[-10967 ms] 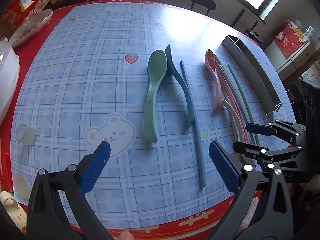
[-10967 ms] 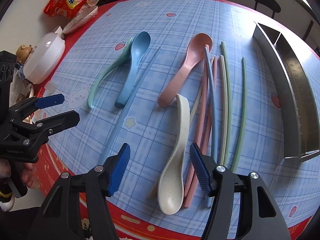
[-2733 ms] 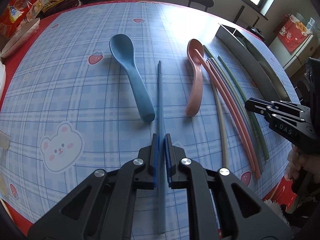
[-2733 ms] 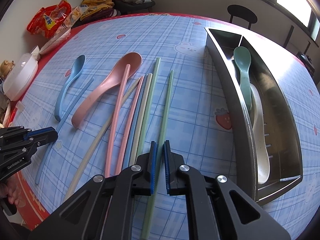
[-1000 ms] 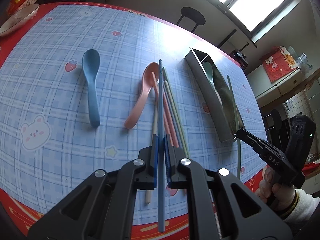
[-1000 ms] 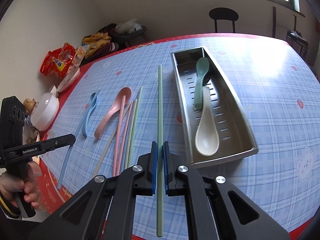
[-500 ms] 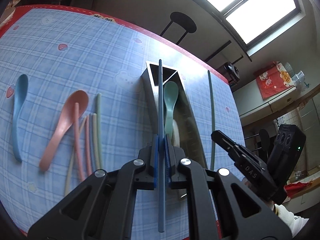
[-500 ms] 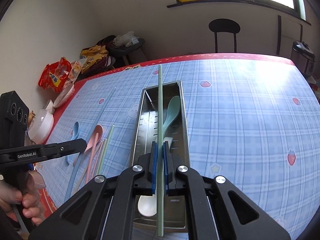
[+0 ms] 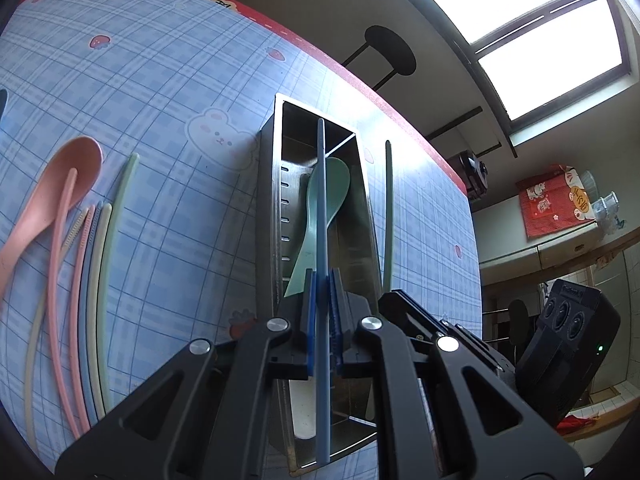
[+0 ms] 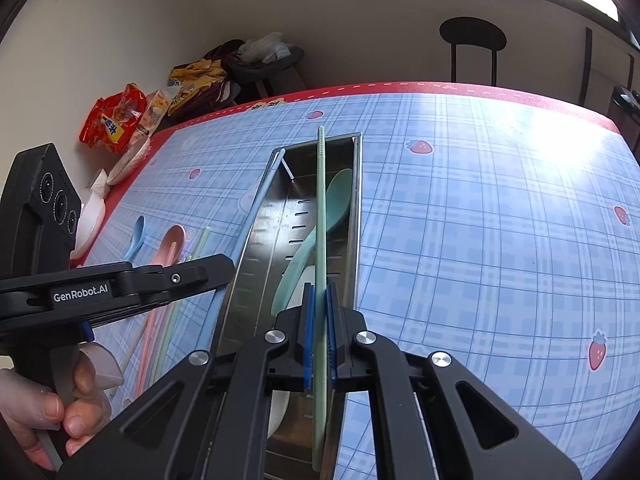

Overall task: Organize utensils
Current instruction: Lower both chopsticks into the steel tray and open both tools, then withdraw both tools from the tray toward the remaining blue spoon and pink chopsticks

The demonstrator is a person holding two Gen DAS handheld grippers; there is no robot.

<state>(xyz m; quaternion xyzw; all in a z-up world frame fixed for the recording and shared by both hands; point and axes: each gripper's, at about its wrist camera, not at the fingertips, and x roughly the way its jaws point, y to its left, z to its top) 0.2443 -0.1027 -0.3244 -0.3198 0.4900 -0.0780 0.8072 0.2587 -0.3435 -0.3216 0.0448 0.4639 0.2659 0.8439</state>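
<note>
Now holding two chopsticks over the metal tray (image 9: 276,184). Left gripper (image 9: 322,320) pinching a blue chopstick (image 9: 321,200), right gripper (image 10: 318,328) pinching a green chopstick (image 10: 320,208). Lined up lengthways above the tray, likely to drop in beside the green spoon (image 9: 320,208).

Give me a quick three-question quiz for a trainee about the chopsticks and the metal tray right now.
1. True or false: the left hand-held gripper is shut on a blue chopstick.
2. What colour is the chopstick in the right hand-held gripper? A pink, B green, C white.
3. Fill in: a green spoon and a ____ spoon already lie in the metal tray.

Key: 1 true. 2 B. 3 white.
</note>
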